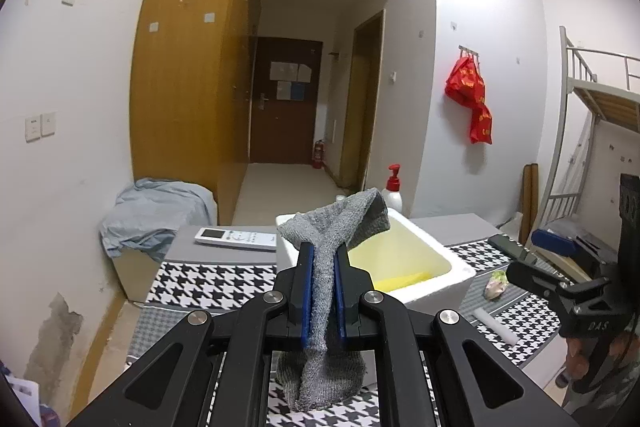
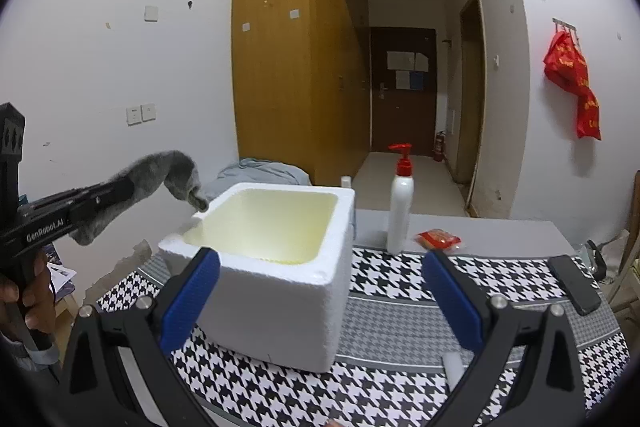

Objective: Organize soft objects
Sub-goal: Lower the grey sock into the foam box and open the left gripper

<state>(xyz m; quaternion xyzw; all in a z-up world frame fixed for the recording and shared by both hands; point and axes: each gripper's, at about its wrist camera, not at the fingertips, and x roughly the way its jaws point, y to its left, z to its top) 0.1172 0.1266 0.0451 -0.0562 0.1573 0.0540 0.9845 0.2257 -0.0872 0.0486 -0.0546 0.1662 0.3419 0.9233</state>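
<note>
My left gripper [image 1: 323, 255] is shut on a grey knitted sock [image 1: 334, 223], held in the air by the near left edge of a white foam box [image 1: 460, 269] with a yellowish inside. In the right wrist view the left gripper [image 2: 128, 189] holds the sock [image 2: 176, 171] with its end drooping over the box's [image 2: 280, 287] left rim. My right gripper [image 2: 320, 275] is open and empty, its blue pads to either side of the box's near right corner. It also shows at the right of the left wrist view [image 1: 516, 273].
The box stands on a houndstooth cloth [image 2: 400, 307] on a table. A white pump bottle [image 2: 400, 211], a red packet [image 2: 438, 239] and a black phone [image 2: 574, 283] lie behind and right. A white remote [image 1: 236, 238], a small wrapped item [image 1: 496, 285] and a white tube [image 1: 496, 325] lie nearby.
</note>
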